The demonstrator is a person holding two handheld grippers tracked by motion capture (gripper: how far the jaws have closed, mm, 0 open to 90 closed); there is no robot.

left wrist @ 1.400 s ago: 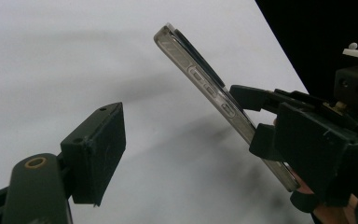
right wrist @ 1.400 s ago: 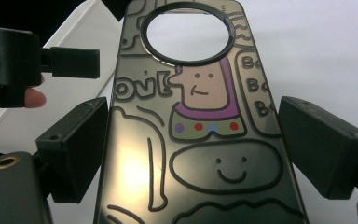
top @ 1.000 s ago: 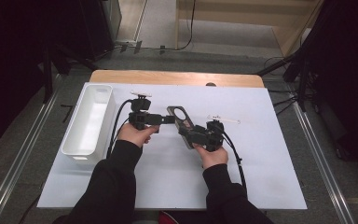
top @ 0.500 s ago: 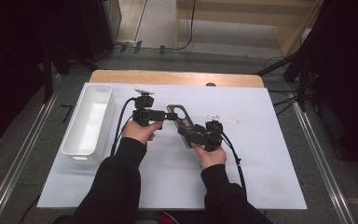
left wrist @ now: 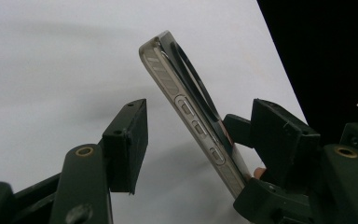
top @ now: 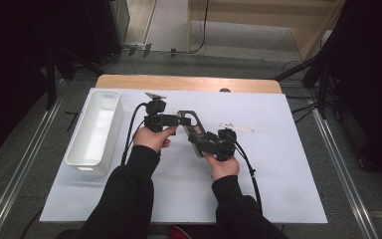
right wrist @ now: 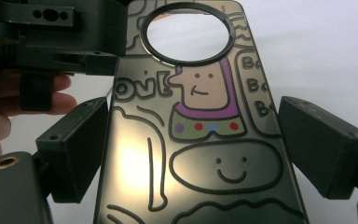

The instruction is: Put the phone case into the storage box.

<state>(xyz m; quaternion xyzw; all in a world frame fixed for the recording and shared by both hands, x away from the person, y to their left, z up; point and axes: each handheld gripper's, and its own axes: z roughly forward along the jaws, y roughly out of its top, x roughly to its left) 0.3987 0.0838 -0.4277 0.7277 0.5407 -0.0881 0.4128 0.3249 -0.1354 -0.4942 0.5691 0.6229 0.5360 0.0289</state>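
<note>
A clear phone case (top: 190, 121) with cartoon drawings and a round camera hole is held above the white mat. My right gripper (top: 197, 140) is shut on its lower part, and in the right gripper view the pads (right wrist: 77, 149) press on both long sides of the case (right wrist: 200, 154). My left gripper (top: 180, 119) reaches in from the left at the case's upper end. Its jaws have just been closing with the case's edge (left wrist: 191, 116) between them. The left pad (left wrist: 128, 140) still stands apart from the case.
A long white bin (top: 95, 130) stands at the mat's left side. A small white part (top: 236, 128) lies on the mat (top: 278, 164) beyond the right hand. The wooden table edge (top: 189, 82) runs along the back.
The left gripper has shifted slightly toward the case's upper end and its jaws have narrowed around it. The right hand and the case have stayed put.
</note>
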